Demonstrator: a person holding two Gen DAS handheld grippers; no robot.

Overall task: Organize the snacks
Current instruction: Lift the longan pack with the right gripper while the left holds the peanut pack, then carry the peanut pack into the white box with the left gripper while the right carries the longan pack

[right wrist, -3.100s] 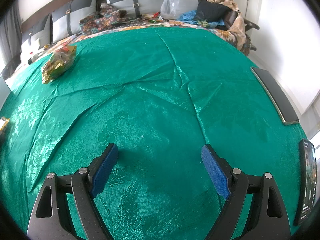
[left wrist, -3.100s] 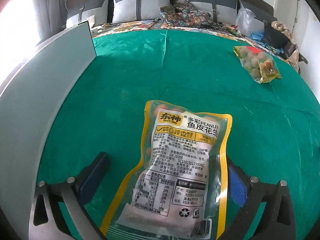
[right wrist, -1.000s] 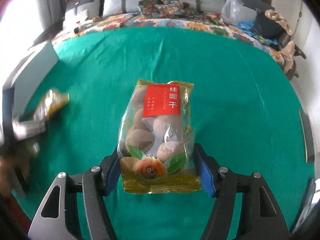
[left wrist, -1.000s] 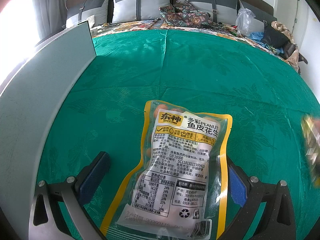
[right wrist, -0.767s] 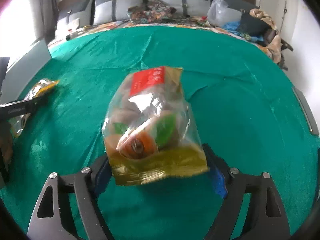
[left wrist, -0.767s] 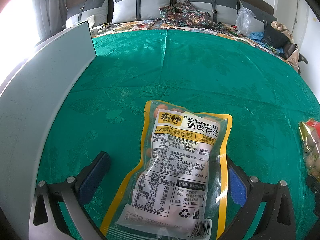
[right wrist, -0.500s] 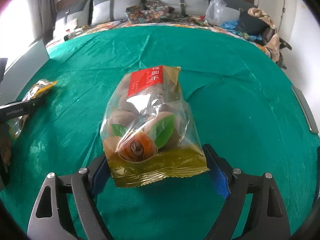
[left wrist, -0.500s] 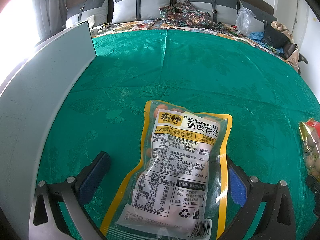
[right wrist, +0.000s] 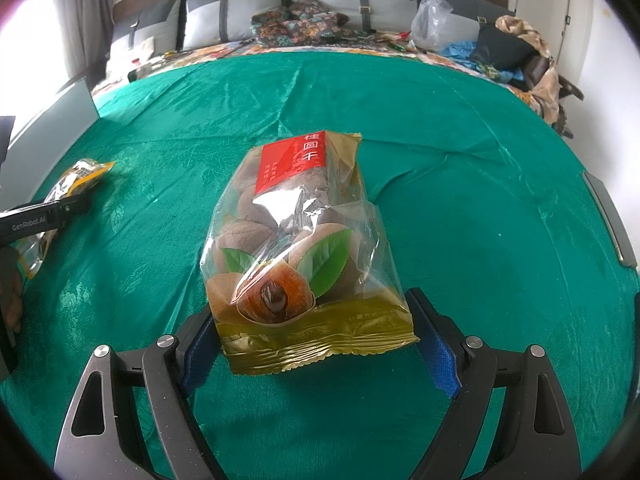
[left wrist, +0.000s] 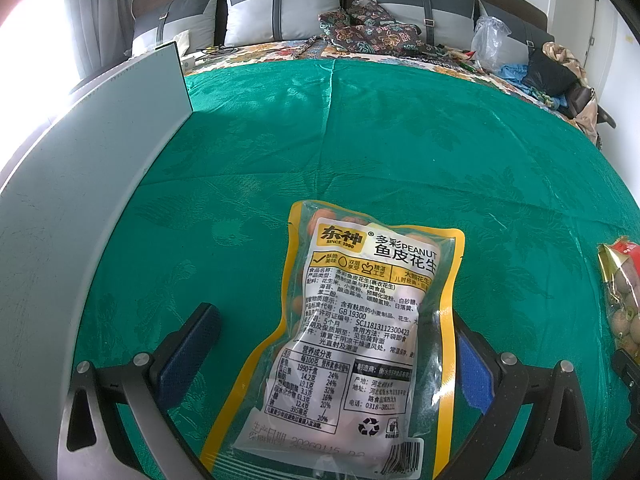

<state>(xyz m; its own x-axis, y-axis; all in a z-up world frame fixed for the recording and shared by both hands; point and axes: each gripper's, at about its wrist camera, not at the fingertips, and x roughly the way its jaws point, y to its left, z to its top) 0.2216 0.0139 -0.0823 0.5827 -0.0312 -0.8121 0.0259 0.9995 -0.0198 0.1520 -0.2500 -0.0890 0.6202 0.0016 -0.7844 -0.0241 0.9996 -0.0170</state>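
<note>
A yellow-edged peanut bag (left wrist: 360, 320) lies back side up on the green cloth (left wrist: 360, 140), between the fingers of my left gripper (left wrist: 332, 320). That gripper is open, with its left pad well clear of the bag. A clear and gold longan bag (right wrist: 296, 240) with a red label rests on the cloth between the fingers of my right gripper (right wrist: 312, 320), which is open, with a gap at the right pad. In the left wrist view the longan bag (left wrist: 622, 296) shows at the right edge. The right wrist view has the peanut bag (right wrist: 76, 180) far left.
A tall grey panel (left wrist: 80, 184) stands along the cloth's left side. A dark flat bar (right wrist: 608, 220) lies at the right edge. Pillows, patterned fabric and a clear plastic bag (left wrist: 488, 44) crowd the back. A hand (right wrist: 10, 292) shows at the left.
My right gripper brought the longan bag from the far right, lowered it onto the cloth beside the peanut bag and opened its jaws. The left gripper and peanut bag stayed put.
</note>
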